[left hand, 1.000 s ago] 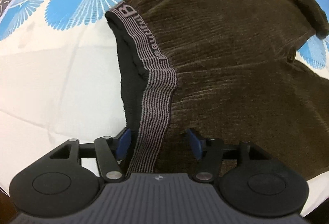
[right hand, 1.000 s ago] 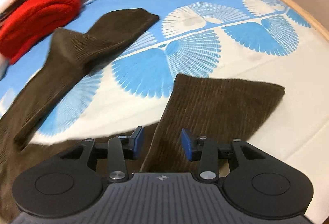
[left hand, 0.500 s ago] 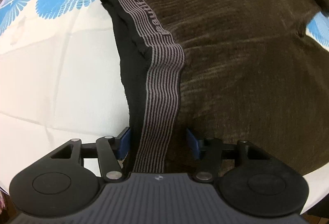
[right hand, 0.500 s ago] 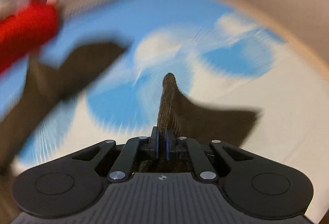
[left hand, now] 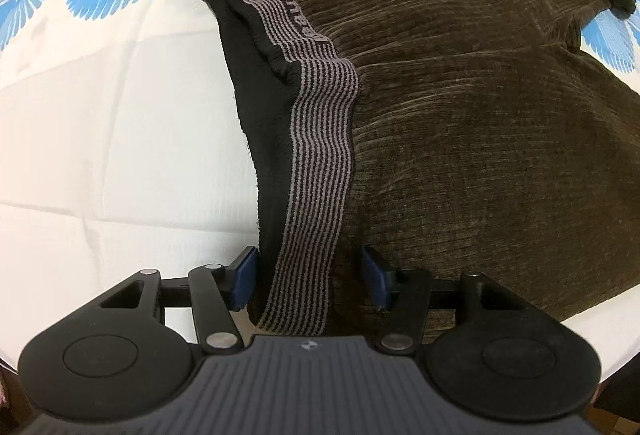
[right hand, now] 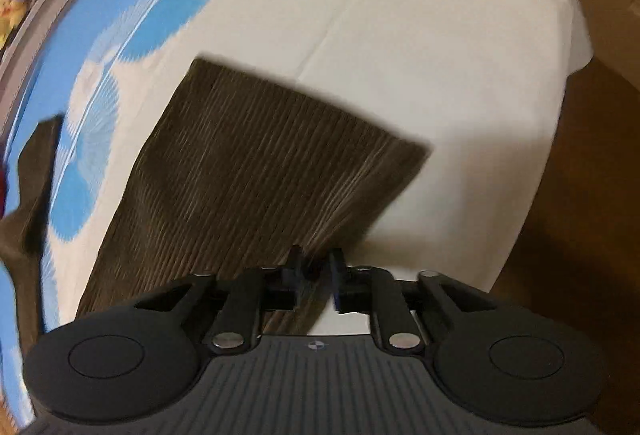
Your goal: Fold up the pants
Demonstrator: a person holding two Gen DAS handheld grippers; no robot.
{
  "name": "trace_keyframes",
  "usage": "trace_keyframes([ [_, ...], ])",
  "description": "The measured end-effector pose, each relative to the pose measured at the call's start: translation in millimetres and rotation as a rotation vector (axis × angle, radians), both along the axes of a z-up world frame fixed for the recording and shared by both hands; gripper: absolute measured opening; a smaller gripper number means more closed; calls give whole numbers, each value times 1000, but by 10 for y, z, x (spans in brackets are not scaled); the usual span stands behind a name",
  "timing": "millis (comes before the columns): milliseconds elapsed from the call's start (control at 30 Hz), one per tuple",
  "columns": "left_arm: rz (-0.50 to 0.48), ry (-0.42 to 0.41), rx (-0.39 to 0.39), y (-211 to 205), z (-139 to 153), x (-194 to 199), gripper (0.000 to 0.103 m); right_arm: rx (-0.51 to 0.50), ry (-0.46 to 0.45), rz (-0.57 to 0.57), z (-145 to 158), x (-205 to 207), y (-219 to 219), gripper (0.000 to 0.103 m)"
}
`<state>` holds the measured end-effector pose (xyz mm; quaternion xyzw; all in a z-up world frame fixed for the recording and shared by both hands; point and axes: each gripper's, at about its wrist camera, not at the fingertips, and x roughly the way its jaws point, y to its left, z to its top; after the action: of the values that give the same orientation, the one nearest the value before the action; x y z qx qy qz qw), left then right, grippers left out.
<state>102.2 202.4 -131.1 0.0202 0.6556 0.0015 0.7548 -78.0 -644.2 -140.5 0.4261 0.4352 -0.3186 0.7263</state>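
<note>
Blurred right gripper [right hand: 315, 267] just reopening astride the pants [right hand: 256, 171] leg edge, left gripper [left hand: 310, 277] released around waistband [left hand: 320, 139], sheet [left hand: 120, 115] at 9 o'clock.

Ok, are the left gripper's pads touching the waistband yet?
Cannot tell. Left wrist view: the waistband runs between the left gripper's open jaws, but the pants meet both pads, hiding any gap.

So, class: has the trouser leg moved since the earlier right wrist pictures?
Yes. The leg has moved off the blue print onto the white sheet.
</note>
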Motion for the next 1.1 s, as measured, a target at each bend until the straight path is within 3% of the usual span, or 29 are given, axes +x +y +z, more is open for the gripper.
trace_keyframes([
  [100, 6, -3, -1, 39, -7, -24, 57, 34, 17, -48, -137, 32, -113, 36],
  [133, -3, -10, -1, 42, -3, -40, 48, 43, 22, -39, -179, 70, -110, 29],
  [167, -19, -18, 5, 31, 15, -58, 43, 20, 34, -20, -193, 125, -105, 12],
  [200, -32, -25, 6, 32, 36, -76, 30, -20, 35, 9, -162, 188, -96, 11],
  [233, -36, -31, 11, 13, 73, -110, 16, -66, 17, 20, -92, 237, -57, 10],
  [333, -63, -43, -21, 60, 184, -200, 11, -180, -167, -16, 230, 269, -59, 9],
  [400, -94, -49, 2, 95, 249, -239, 8, -237, -216, 10, 348, 310, -34, 9],
  [600, -57, -35, 26, 206, 322, -223, 12, -162, 99, 46, -66, 444, 3, 18],
  [700, -66, -147, 74, 67, 562, -189, 13, -246, 70, 4, 123, 374, 43, 19],
  [800, -87, -204, -21, -75, 687, -125, 16, -362, -18, 27, 387, 396, 189, 22],
  [867, -142, -181, -51, -199, 612, -91, 20, -419, -99, 72, 535, 408, 298, 22],
  [900, -167, -145, -45, -237, 527, -86, 31, -441, -132, 100, 581, 426, 345, 22],
  [933, -187, -75, -9, -259, 384, -76, 39, -461, -172, 140, 651, 451, 426, 22],
  [967, -219, 2, 58, -301, 218, -80, 38, -477, -202, 174, 701, 474, 496, 22],
  [1033, -298, -18, 111, -407, 229, -101, 39, -518, -266, 240, 788, 524, 660, 22],
  [1100, -248, -50, 87, -403, 367, -52, 39, -539, -329, 300, 900, 612, 835, 22],
])
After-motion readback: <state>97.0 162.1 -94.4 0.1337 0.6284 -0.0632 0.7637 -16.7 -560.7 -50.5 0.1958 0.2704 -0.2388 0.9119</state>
